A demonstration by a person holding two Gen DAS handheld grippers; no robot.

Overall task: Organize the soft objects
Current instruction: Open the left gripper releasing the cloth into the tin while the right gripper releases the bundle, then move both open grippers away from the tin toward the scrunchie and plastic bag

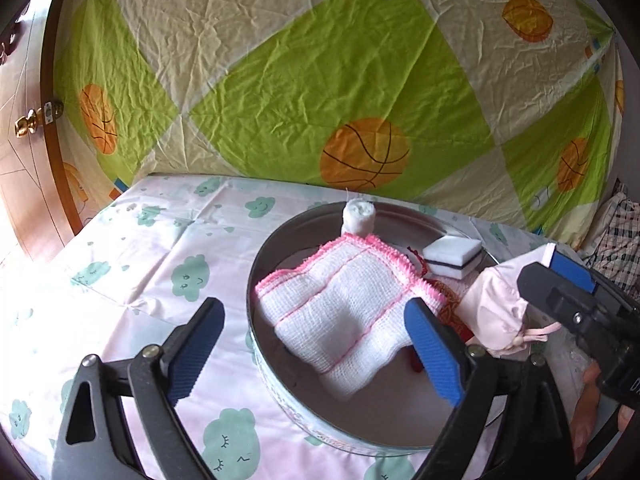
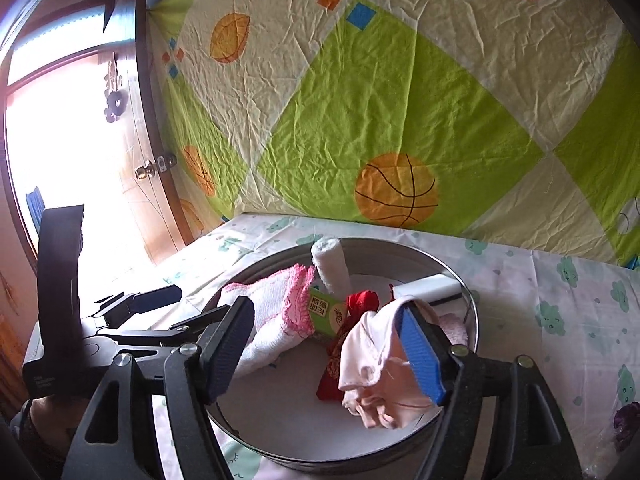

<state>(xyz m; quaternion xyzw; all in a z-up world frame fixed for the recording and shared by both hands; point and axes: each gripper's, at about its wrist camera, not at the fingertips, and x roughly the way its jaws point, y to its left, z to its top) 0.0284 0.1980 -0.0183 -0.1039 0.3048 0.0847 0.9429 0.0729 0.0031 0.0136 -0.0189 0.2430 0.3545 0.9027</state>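
A round metal tin stands on the cloud-print cloth. Inside lie a white dishcloth with pink trim, a rolled white bandage, a white sponge, a red pouch and a green packet. My left gripper is open, its jaws straddling the tin's near wall beside the dishcloth. My right gripper is open over the tin. A pale pink garment drapes against its right finger.
A green and cream basketball-print sheet hangs behind the table. A wooden door with a brass knob is at the left. A dark purple object lies on the cloth at the right. Checked fabric sits at the far right.
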